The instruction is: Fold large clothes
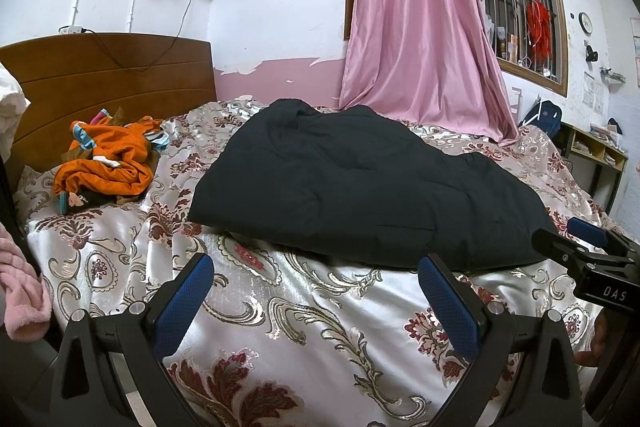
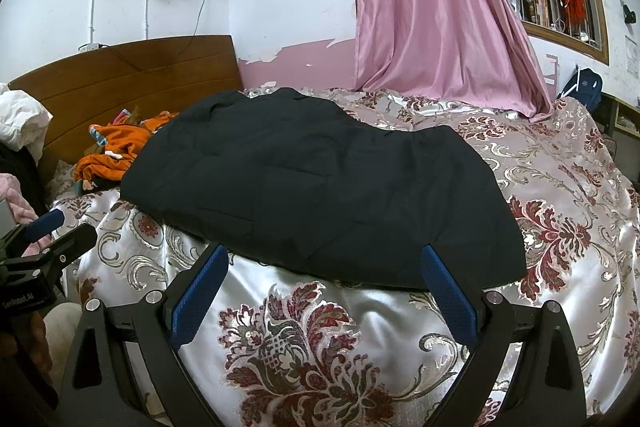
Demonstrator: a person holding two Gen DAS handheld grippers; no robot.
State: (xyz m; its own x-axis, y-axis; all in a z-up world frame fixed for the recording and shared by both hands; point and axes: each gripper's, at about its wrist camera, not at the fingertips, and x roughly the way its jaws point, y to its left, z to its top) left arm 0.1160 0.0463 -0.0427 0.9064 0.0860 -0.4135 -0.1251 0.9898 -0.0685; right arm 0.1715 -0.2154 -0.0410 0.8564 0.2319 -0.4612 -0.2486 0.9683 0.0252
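**Black padded garment lies flat, both grippers wide and empty**

Black fabric of the garment (image 1: pixel 360 187) is spread across the floral bedspread (image 1: pixel 320 327), probably so its edges can be reached. The left gripper (image 1: pixel 316 291) and right gripper (image 2: pixel 324 283) hover just short of its near hem, jaws spread wide, holding nothing. Only the right wrist view shows the garment's right corner; the left shows the orange clothes (image 1: pixel 108 159) fully.

Light: even indoor, fairly bright, source unseen
Glare: sheen on silky floral bedspread (image 2: pixel 360 311)
Shadows: soft
Distortion: fisheye, dark corners
Focus: sharp, no blur
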